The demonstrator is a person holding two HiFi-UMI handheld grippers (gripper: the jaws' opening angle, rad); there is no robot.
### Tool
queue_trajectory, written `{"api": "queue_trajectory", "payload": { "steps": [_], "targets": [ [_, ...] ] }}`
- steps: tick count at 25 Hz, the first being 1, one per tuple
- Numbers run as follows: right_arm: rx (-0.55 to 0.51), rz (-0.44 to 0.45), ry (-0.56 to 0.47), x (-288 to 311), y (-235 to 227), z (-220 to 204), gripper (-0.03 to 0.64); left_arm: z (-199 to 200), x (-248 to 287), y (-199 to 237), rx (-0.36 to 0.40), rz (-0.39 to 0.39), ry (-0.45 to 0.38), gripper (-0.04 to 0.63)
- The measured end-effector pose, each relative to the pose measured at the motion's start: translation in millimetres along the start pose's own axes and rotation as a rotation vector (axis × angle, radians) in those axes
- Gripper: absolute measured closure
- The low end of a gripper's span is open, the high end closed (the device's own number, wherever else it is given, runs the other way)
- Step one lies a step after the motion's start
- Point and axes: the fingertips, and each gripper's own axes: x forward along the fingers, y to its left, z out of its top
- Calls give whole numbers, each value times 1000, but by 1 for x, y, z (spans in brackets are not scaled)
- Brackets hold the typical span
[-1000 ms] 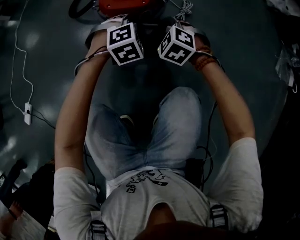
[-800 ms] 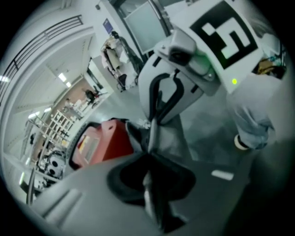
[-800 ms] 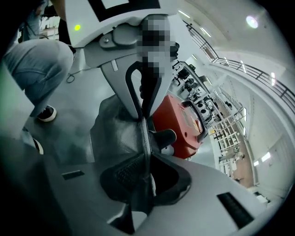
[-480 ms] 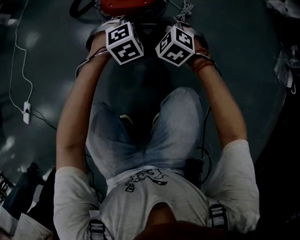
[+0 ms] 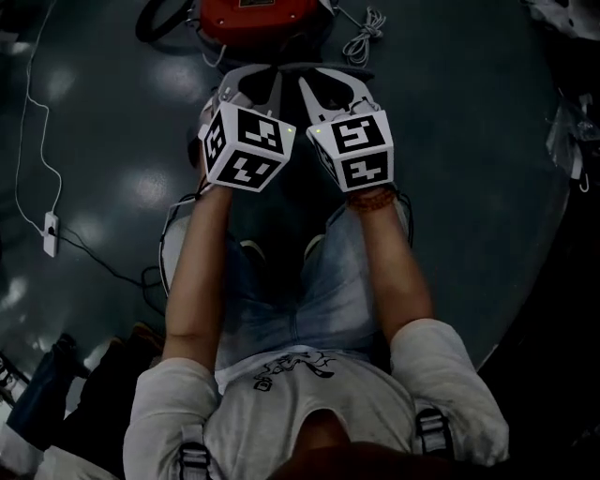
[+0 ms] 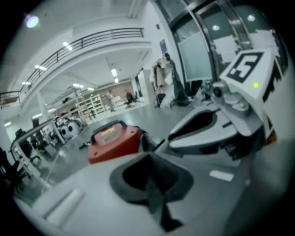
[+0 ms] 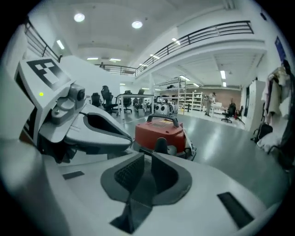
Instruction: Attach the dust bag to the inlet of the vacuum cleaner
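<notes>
The red vacuum cleaner (image 5: 258, 14) stands on the grey floor just beyond the person's knees; it also shows in the left gripper view (image 6: 113, 140) and the right gripper view (image 7: 161, 131). I cannot make out a dust bag in any view. My left gripper (image 5: 262, 73) is held up side by side with my right gripper (image 5: 323, 75), both pointing at the vacuum cleaner and short of it. The left gripper (image 6: 150, 159) is shut with nothing in it. The right gripper (image 7: 146, 159) shows a narrow gap; its jaws are opening, with nothing between them.
The person sits on the floor, jeans-clad legs (image 5: 309, 281) stretched under the grippers. A coiled white cord (image 5: 361, 37) lies right of the vacuum cleaner, and a black hose (image 5: 159, 19) to its left. A white cable and power strip (image 5: 53, 225) lie far left.
Both grippers have risen and drawn back from the vacuum cleaner toward the person. Each has rolled, so their white fingers now show in front of the marker cubes.
</notes>
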Motion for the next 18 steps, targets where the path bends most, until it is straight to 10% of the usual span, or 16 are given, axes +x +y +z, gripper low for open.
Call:
{"api": "queue_trajectory", "payload": {
  "steps": [9,18],
  "targets": [
    [114,-31,-81,9,3,-9,604,-30,12,-6,-208,0,-36,591],
    [97,-10,-84,10,14,-10,604,-30,15,-10,-231,-12,-56,591]
  ]
}}
